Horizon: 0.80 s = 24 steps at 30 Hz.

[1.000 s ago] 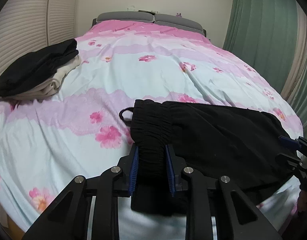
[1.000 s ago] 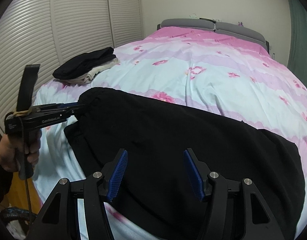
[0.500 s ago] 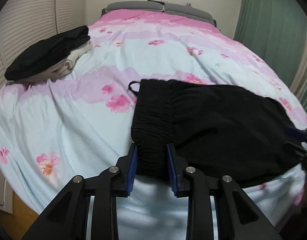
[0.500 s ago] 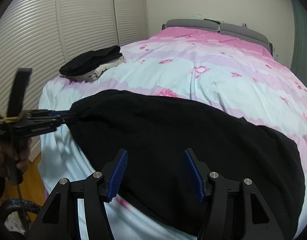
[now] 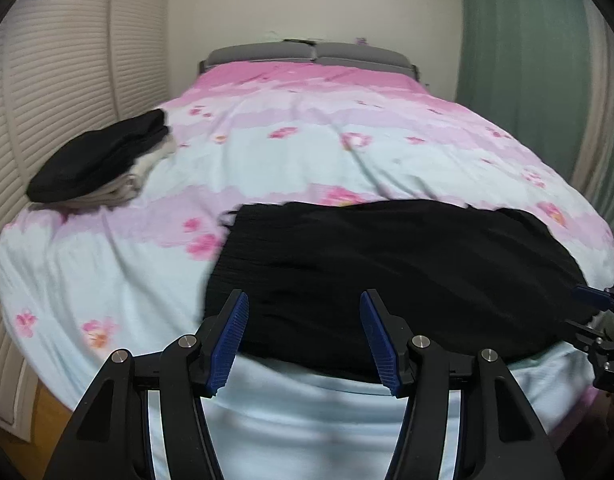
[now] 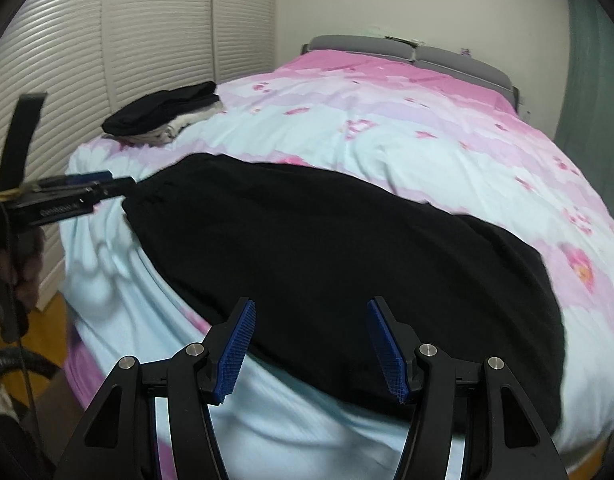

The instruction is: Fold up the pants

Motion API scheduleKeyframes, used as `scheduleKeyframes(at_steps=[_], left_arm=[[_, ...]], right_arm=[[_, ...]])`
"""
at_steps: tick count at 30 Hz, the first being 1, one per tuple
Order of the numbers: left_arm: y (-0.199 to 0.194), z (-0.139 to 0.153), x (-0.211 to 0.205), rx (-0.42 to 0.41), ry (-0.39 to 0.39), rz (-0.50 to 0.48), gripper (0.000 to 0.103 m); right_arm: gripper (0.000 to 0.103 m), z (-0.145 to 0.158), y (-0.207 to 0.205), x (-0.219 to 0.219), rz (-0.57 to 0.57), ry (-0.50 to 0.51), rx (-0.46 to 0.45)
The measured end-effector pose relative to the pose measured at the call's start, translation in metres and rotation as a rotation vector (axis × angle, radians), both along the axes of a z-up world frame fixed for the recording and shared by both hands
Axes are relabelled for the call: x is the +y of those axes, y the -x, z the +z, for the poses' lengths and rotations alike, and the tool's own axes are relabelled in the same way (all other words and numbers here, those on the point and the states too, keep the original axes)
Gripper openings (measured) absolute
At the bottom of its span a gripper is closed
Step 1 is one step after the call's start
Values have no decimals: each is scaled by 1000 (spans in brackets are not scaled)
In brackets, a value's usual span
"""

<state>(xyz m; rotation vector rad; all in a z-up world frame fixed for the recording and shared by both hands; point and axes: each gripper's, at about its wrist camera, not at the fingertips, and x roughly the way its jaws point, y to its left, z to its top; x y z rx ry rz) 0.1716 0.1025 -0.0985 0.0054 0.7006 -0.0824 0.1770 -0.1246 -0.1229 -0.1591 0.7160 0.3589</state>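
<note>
Black pants lie flat across the near edge of the bed, waistband to the left; they also show in the right wrist view. My left gripper is open and empty, just short of the waistband end. In the right wrist view the left gripper hovers at the waistband. My right gripper is open and empty over the near hem side. It shows at the right edge of the left wrist view.
A floral pink and pale blue bedspread covers the bed. A stack of folded clothes with a black item on top sits at the left side. Slatted closet doors stand left, a green curtain right.
My left gripper let go of the waistband, opened and drew back from the bed. The pants now lie flat. My right gripper stayed open and pulled back slightly.
</note>
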Motion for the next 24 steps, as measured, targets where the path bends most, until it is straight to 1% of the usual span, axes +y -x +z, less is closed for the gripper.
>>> scheduleKeyframes(at_steps=[3,6,9,12,15,17,20,22,24], left_arm=[[0,-4,-28,22,7,-75,57],[3,-6,-57,20,-15,-145,57],[4,-7,-76,21,-19,-187,57],[5,-7,-97,15,-14,-225,57],[7,-7,-111,2,-18,-250,57],[5,-8,-120,8,-14,-266,57],[4,-10,-129,17,-12,-283,57],[3,-11,-134,21,-17,-293,57],[2,-12,-137,27,-17,-296,57]], right_arm=[[59,-2,12,-20,-44,35,8],[59,-6,22,-42,-96,85,12],[59,-12,29,-63,-161,132,30],[59,-18,34,-87,-241,140,59],[59,-24,39,-106,-312,149,73],[59,-28,39,-118,-363,162,76],[59,-32,38,-129,-405,184,74],[56,-35,34,-131,-407,211,70],[49,-40,32,-131,-412,250,71]])
